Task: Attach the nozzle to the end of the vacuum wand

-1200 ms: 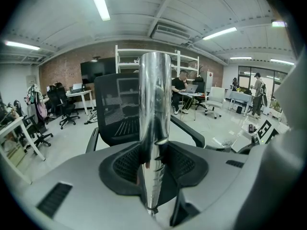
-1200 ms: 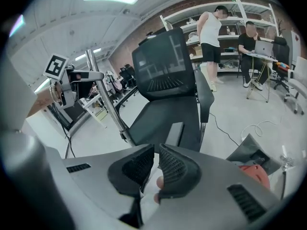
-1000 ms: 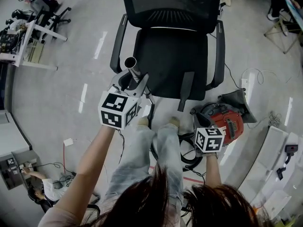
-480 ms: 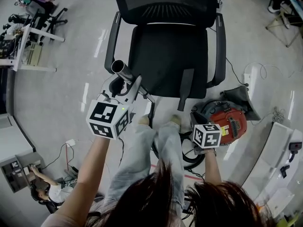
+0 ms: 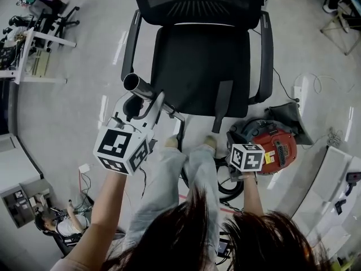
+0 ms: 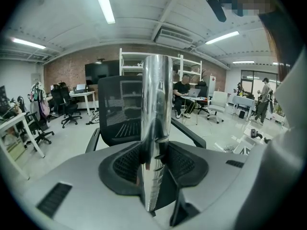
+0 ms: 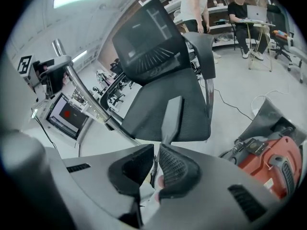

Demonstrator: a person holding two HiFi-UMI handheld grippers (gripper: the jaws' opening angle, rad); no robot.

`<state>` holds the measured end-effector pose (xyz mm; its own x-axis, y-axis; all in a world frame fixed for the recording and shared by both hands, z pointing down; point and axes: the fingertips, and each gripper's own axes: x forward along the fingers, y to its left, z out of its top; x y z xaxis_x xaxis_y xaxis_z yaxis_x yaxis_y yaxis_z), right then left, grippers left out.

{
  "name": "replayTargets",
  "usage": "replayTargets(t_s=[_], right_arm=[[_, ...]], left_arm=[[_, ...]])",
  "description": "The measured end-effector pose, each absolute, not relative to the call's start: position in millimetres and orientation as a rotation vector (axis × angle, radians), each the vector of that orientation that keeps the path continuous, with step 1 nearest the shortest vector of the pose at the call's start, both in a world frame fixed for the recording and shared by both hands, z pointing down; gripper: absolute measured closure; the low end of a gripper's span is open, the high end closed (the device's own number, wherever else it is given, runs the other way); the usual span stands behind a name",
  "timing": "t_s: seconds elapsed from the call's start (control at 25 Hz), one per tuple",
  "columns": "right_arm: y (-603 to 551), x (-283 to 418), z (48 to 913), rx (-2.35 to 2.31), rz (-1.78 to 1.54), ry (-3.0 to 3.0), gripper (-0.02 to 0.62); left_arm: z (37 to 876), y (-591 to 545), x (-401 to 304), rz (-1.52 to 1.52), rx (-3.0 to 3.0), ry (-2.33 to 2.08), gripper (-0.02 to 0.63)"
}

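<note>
Chrome wand sits clamped in left gripper, right gripper closed empty, over grey office floor

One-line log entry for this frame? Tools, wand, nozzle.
left tool: shut on wand | right tool: shut, empty | nozzle: lying on chair seat, untouched | attach: not yet done
</note>
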<state>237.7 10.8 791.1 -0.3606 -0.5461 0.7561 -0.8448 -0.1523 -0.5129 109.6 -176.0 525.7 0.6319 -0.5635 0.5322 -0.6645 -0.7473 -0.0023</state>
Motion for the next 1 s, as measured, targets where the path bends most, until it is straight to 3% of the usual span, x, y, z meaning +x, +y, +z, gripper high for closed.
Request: replayTargets(t_s=[0.72,1.0], right_arm=[[2,229,833,1.514,1.607,-1.821,0.565],[-5,225,848,1.474,1.668,-1.819,0.514]], left_arm=[[529,-177,109,0.737,2.663,-1.010,0.453],[531,-182,109,0.694,2.669,-1.001,0.453]])
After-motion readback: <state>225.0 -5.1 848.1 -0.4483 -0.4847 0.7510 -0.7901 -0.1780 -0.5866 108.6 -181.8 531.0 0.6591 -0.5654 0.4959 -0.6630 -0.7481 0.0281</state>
